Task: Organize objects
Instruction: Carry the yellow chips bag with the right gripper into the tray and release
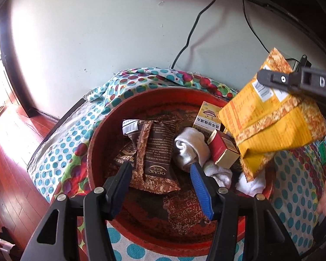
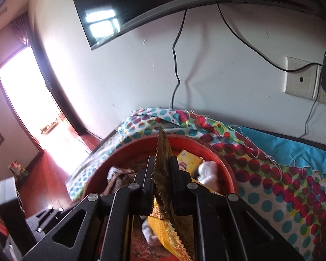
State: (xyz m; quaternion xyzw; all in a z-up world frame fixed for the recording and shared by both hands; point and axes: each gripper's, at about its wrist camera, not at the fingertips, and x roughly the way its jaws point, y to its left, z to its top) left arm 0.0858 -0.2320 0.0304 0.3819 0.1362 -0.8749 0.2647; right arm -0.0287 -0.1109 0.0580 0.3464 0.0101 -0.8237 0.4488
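Note:
A round red tray (image 1: 93, 143) holds a brown OCAK snack packet (image 1: 156, 150), rolled white socks (image 1: 191, 148), a white and yellow medicine box (image 1: 207, 117) and a red and gold box (image 1: 225, 150). My left gripper (image 1: 160, 174) is open and empty, hovering over the tray above the brown packet. My right gripper (image 2: 163, 169) is shut on the serrated edge of a yellow snack packet (image 2: 163, 152), held above the tray's right side; the packet also shows in the left wrist view (image 1: 269, 121). The tray's rim shows in the right wrist view (image 2: 226, 163).
The tray sits on a polka-dot cloth (image 1: 65, 143) over a table against a white wall. A blue cloth (image 2: 282, 145) lies at the right. A TV (image 2: 141, 4) hangs above, with cables and a wall socket (image 2: 302, 78). Red wooden floor (image 1: 13, 174) lies at the left.

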